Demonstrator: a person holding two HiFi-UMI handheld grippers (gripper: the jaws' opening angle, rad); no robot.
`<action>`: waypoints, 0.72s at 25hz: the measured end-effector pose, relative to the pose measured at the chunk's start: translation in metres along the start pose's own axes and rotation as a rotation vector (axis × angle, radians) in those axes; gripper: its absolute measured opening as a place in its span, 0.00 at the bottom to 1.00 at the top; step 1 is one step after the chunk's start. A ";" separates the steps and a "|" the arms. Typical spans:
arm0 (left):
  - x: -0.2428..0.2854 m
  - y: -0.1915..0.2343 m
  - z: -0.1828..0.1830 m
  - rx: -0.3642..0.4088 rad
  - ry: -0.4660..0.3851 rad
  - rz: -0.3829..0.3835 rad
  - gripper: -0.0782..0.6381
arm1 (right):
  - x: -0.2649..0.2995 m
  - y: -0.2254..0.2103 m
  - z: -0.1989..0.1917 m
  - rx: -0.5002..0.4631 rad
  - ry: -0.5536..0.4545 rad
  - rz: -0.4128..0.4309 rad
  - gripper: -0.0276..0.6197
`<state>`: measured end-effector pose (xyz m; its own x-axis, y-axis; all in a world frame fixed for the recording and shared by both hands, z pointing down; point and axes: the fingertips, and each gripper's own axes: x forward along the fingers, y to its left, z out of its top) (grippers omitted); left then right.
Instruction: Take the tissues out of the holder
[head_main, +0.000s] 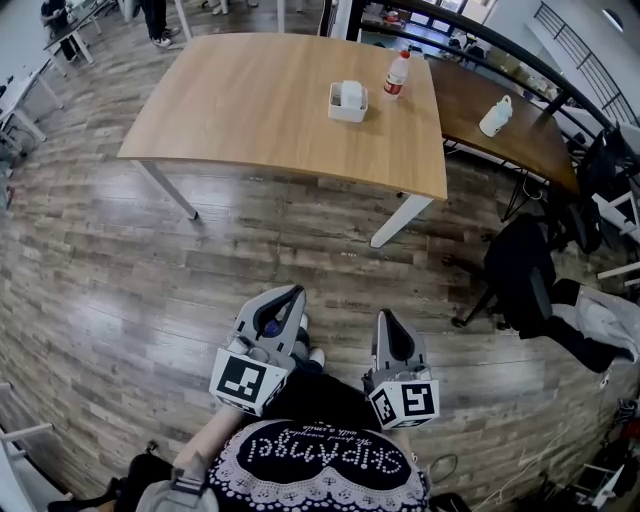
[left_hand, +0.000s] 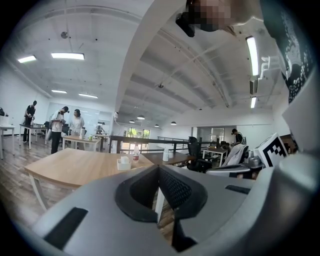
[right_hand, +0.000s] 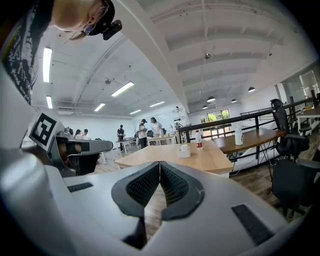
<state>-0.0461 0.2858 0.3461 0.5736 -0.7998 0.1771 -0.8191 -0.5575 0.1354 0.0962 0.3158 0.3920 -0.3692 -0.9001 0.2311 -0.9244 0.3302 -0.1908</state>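
Note:
A white tissue holder (head_main: 347, 103) with white tissues (head_main: 351, 91) standing up in it sits near the far right of a light wooden table (head_main: 250, 110). Both grippers are held close to the person's body, well short of the table, over the wooden floor. My left gripper (head_main: 293, 293) is shut, with nothing between its pads. My right gripper (head_main: 385, 317) is shut and empty as well. In the left gripper view the holder (left_hand: 123, 163) shows small, far beyond the closed jaws (left_hand: 159, 167). The right gripper view has the holder (right_hand: 184, 151) above its closed jaws (right_hand: 160, 164).
A red-capped bottle (head_main: 397, 74) stands just right of the holder. A white jug (head_main: 495, 117) stands on a darker table behind. A black office chair (head_main: 525, 270) is to the right on the floor. Several people stand at desks far off.

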 end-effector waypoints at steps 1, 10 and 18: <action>0.003 0.005 0.003 0.002 -0.002 -0.003 0.12 | 0.006 0.001 0.003 0.000 0.000 -0.002 0.06; 0.025 0.043 0.012 -0.009 0.001 -0.019 0.12 | 0.047 0.007 0.005 0.020 0.020 -0.023 0.06; 0.035 0.066 0.019 0.012 -0.006 -0.030 0.12 | 0.067 0.006 0.011 0.020 0.006 -0.052 0.06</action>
<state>-0.0806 0.2165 0.3428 0.5977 -0.7840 0.1678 -0.8017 -0.5836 0.1290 0.0668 0.2544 0.3961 -0.3210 -0.9143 0.2470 -0.9405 0.2770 -0.1970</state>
